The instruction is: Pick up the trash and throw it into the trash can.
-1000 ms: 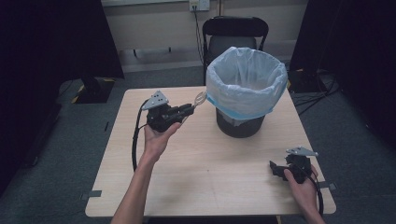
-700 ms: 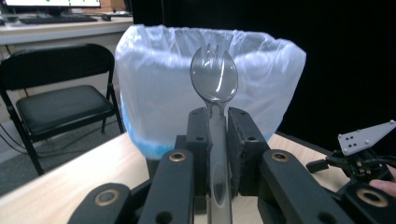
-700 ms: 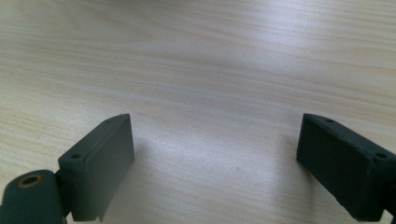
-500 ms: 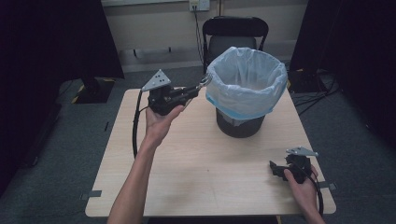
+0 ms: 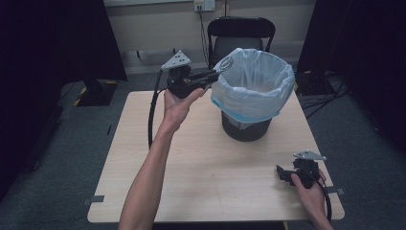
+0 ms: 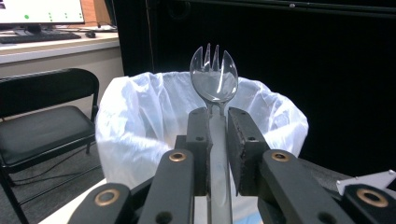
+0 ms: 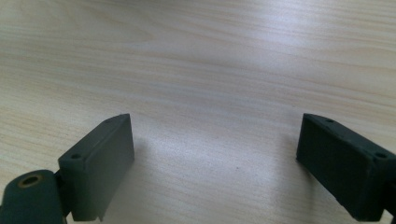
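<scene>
A clear plastic spork [image 6: 214, 84] is clamped by its handle in my left gripper [image 6: 217, 119], tines pointing up and forward. In the high view the left gripper [image 5: 214, 75] is raised above the table, with the spork [image 5: 226, 63] at the near-left rim of a black bin lined with a white bag [image 5: 253, 84]. The bag's open mouth [image 6: 154, 107] lies just beyond the spork. My right gripper [image 5: 282, 173] rests low at the table's front right, jaws wide apart over bare wood [image 7: 215, 154].
The light wooden table [image 5: 201, 163] carries the bin at its back right. A black folding chair [image 5: 242, 36] stands behind the table. Dark curtains flank the room. A cable [image 5: 152, 115] hangs from the left gripper.
My left gripper has risen and moved right toward the bin, carrying the spork up to the bag's rim. The right gripper has stayed in place.
</scene>
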{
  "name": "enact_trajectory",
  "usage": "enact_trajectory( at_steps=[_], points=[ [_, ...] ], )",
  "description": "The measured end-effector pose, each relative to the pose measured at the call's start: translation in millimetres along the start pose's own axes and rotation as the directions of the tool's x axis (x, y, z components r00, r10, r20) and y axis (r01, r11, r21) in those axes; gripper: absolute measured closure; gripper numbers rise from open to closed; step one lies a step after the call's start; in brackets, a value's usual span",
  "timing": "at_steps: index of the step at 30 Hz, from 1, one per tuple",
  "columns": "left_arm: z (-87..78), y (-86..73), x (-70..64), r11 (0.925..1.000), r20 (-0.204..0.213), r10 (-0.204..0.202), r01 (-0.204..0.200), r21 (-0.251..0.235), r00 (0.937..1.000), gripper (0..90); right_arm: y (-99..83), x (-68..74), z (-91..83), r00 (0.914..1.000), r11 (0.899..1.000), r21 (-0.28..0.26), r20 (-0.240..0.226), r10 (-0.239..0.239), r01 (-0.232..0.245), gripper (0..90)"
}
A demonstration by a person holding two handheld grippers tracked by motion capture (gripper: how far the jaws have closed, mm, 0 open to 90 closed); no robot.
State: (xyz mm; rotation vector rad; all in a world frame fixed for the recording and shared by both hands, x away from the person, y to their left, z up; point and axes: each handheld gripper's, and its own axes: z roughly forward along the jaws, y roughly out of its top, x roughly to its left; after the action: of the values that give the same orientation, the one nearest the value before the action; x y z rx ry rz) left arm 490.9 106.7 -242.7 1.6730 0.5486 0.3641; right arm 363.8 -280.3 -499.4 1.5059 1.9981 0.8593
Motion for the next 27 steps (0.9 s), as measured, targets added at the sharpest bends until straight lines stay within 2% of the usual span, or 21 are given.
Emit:
enact_trajectory(
  at_steps=[6,15,19,21,24,27],
  points=[
    [15.3,11.6,1.1,1.0000,0.009,-0.005,0.005,-0.009,0.9999,80.0,0.0,-0.2,0.0,1.0000,1.000,0.000,-0.001,-0.002,0.002,10.1],
    [40.2,22.7,1.3,1.0000,0.024,-0.005,0.005,0.008,0.9997,80.0,0.0,-0.1,0.1,1.0000,1.000,-0.001,0.000,-0.001,0.001,10.1],
    [54.7,24.6,8.9,0.9989,0.041,-0.048,0.048,-0.002,0.9980,80.0,0.0,-0.1,0.0,1.0000,1.000,0.000,-0.001,-0.002,0.002,10.2],
    [60.2,27.0,8.7,0.9993,0.037,-0.038,0.037,0.008,0.9986,79.9,0.0,-0.2,0.0,1.0000,1.000,0.000,-0.001,-0.002,0.002,10.1],
    [68.0,31.1,8.9,0.9991,0.037,-0.042,0.042,0.007,0.9984,80.0,0.1,-0.1,0.1,1.0000,1.000,0.000,0.000,-0.001,0.001,10.1],
    [75.1,36.2,5.2,0.9994,0.059,-0.035,0.035,-0.001,0.9976,80.0,0.1,0.1,0.0,1.0000,1.000,0.001,-0.001,0.001,-0.001,10.2]
  ],
)
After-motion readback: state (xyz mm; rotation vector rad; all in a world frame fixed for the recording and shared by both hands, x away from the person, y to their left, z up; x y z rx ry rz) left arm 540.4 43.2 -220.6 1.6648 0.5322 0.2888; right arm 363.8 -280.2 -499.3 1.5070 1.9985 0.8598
